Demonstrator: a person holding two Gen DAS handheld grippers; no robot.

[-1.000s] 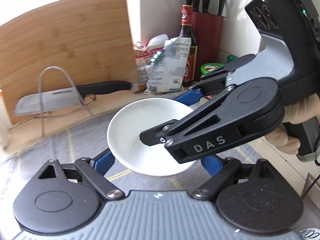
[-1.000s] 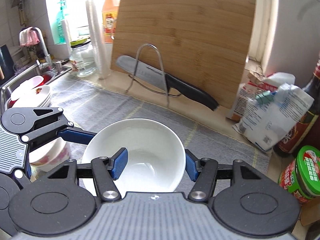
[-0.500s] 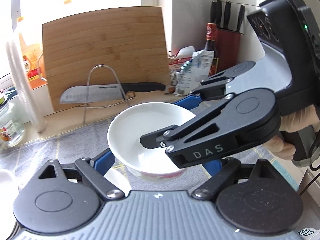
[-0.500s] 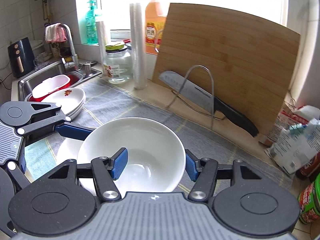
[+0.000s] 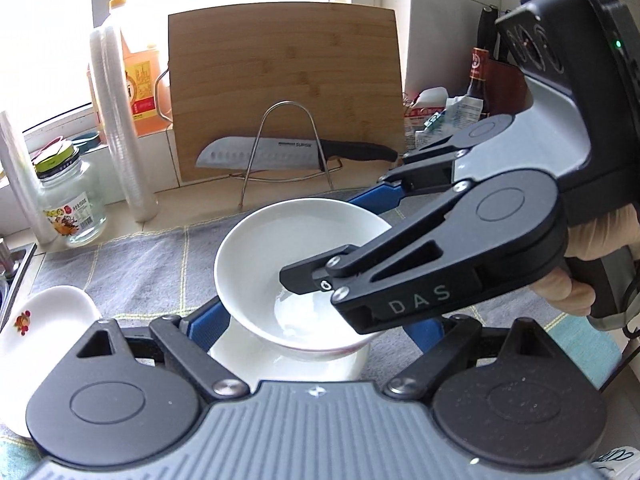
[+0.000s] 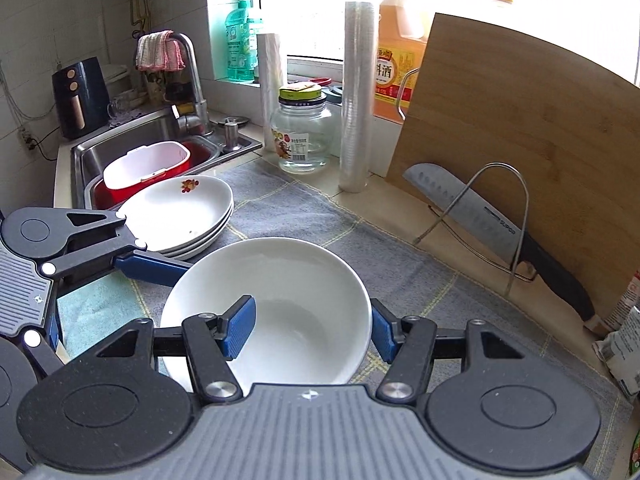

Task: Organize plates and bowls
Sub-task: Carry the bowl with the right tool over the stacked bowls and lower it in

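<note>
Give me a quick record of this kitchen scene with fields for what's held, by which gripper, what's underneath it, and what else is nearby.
held item: white bowl, lifted above the counter
right gripper: shut on the bowl, one finger inside the rim, one outside
left gripper: fingers either side of the bowl; contact unclear
below bowl: another white dish, partly hidden
surface: grey checked mat
nearby: stack of plates by the sink; knife on wire rack, against cutting board
</note>
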